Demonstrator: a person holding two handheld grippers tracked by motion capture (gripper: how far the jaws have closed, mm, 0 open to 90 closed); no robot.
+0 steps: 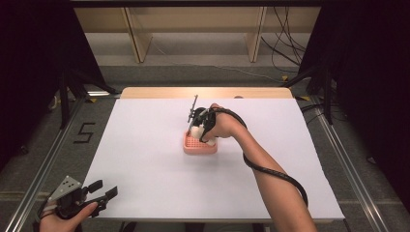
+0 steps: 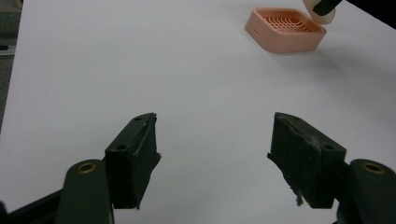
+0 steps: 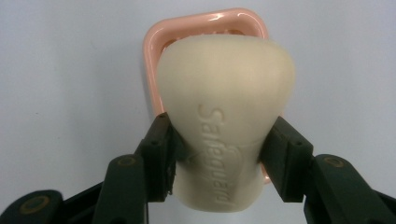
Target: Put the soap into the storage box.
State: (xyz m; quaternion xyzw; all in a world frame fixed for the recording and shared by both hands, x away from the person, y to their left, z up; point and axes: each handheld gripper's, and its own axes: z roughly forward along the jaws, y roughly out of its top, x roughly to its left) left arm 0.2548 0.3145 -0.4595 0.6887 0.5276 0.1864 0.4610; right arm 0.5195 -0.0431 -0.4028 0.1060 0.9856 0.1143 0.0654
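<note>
One pink slotted dish [image 1: 199,145] sits near the middle of the white table [image 1: 145,159]; all positions below are given relative to it. One cream soap bar [image 3: 224,116], embossed "Safeguard", is held directly above the dish. In the right gripper view the bar covers most of the dish [image 3: 205,23], leaving its far rim and left side visible. The right gripper [image 1: 199,131] is clamped on the soap, jaws pressed against the bar's two narrower sides near its lower end. In the high view the right hand [image 1: 223,124] and forearm reach in from the near-right of the dish, and a black cable [image 1: 275,174] runs along the arm, so that side of the dish is occupied. The left gripper [image 1: 104,191] is well off to the near-left of the dish, just past the table's front-left corner, held in the left hand [image 1: 65,220]. Its jaws stand wide apart with nothing between them [image 2: 212,158]. In the left gripper view the dish [image 2: 285,30] lies far ahead to the upper right, with bare white surface between. Count: one dish, one soap, two grippers. The table is bare on the dish's left, far and near sides, with wide margins to every edge. A wooden strip [image 1: 203,92] borders the far edge.
</note>
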